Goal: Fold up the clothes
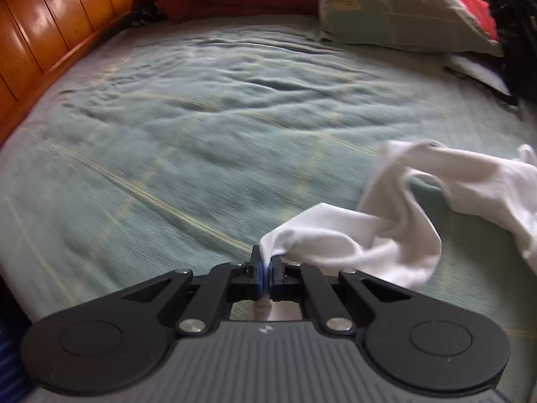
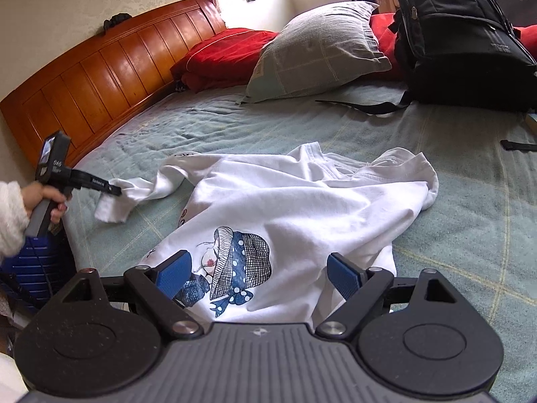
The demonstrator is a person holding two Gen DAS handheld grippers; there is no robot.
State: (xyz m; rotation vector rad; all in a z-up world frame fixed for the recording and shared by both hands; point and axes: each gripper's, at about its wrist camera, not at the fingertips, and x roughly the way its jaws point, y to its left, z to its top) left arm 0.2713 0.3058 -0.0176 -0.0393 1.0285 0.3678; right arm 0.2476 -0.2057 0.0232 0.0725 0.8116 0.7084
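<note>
Pinching the sleeve [image 1: 335,235] of the white t-shirt [image 2: 285,208], left gripper [image 1: 267,273] has its blue pads clamped on the cloth, sleeve lifted off the bedspread [image 1: 167,117]. Right gripper [image 2: 258,277] hovers w/ fingers wide apart, nothing btwn them; shirt's printed front lies crumpled just ahead of and below its tips.

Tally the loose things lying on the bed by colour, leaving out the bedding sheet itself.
White: 1, the T-shirt
Red: 1, the folded blanket
Grey: 1, the pillow
Black: 1, the backpack
Total: 4
</note>
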